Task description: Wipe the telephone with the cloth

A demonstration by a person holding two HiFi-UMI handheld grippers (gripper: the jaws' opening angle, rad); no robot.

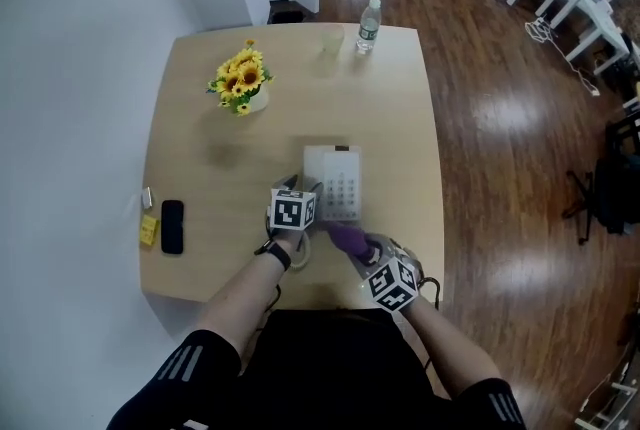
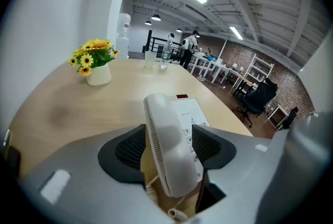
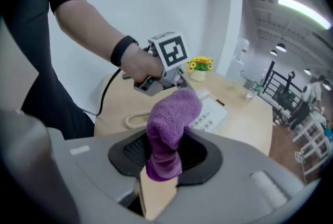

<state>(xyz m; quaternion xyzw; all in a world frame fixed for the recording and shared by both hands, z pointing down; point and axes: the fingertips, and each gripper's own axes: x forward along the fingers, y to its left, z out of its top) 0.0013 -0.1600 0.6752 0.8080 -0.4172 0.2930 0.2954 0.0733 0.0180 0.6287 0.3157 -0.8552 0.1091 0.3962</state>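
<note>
A white desk telephone lies on the wooden table near its front edge. My left gripper is shut on the white handset, held just above the phone base; the coiled cord trails beneath. My right gripper is shut on a purple cloth, which sticks up between the pads, right in front of the phone's near edge. In the right gripper view the keypad shows just beyond the cloth.
A white pot of sunflowers stands at the back left. A water bottle and a clear cup are at the far edge. A black phone and a small yellow item lie near the left edge. Office chairs and desks stand beyond.
</note>
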